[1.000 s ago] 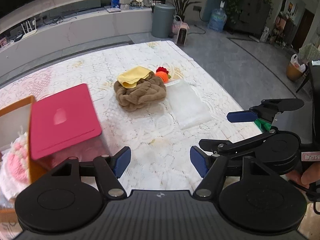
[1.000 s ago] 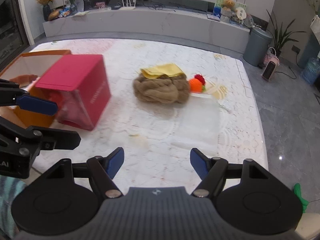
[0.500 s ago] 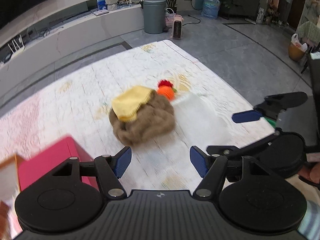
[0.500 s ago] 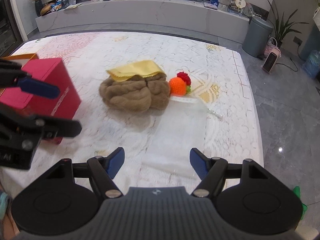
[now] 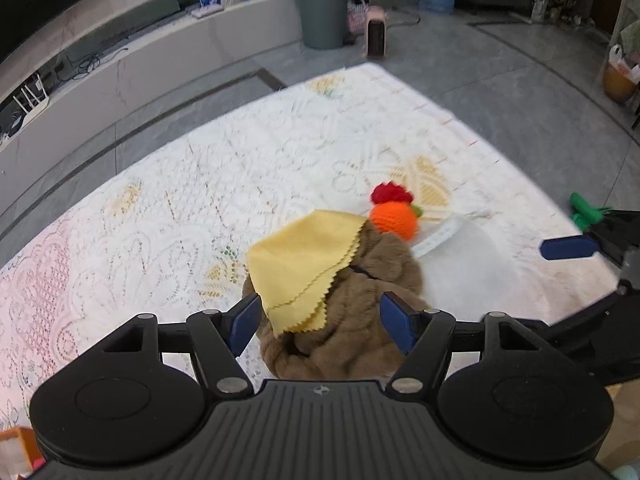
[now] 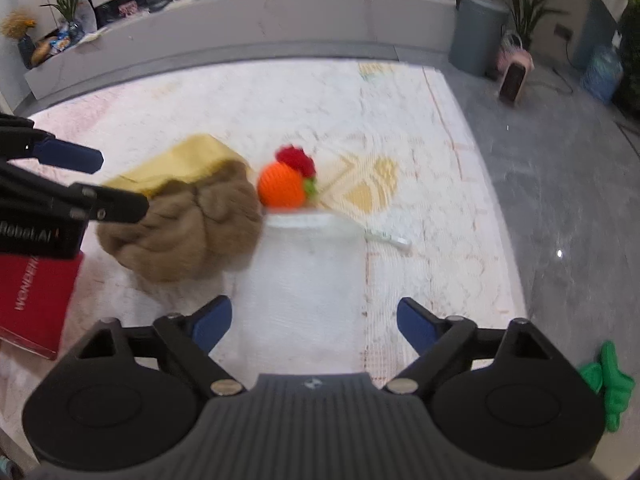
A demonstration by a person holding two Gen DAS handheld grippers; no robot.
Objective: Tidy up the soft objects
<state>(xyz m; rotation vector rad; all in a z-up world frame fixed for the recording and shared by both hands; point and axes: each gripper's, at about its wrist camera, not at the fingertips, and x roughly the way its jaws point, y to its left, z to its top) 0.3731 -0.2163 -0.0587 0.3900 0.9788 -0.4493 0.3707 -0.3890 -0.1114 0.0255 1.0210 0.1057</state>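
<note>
A brown plush bundle (image 5: 360, 320) lies on the lace-covered table (image 5: 200, 200) with a yellow cloth (image 5: 304, 264) draped over it. An orange knitted ball (image 5: 394, 220) with a red tuft rests against its far side. My left gripper (image 5: 320, 324) hovers open with the bundle between its fingers, the pads not pressing. A white mesh bag (image 6: 312, 272) lies flat to the right of the bundle (image 6: 192, 232). Over the bag's near end is my right gripper (image 6: 314, 322), its jaws opening and gripping nothing. The ball (image 6: 282, 184) touches the bag's far rim.
A red box (image 6: 36, 304) stands at the left, beside the bundle. Something green (image 6: 608, 380) lies off the table's right edge, over grey floor. A grey bin (image 5: 322, 10) and a small heater (image 5: 376, 32) stand on the floor beyond the far end.
Both grippers moved forward and down over the table toward the pile. The red box slid out of the left wrist view. The right gripper's fingers spread wider.
</note>
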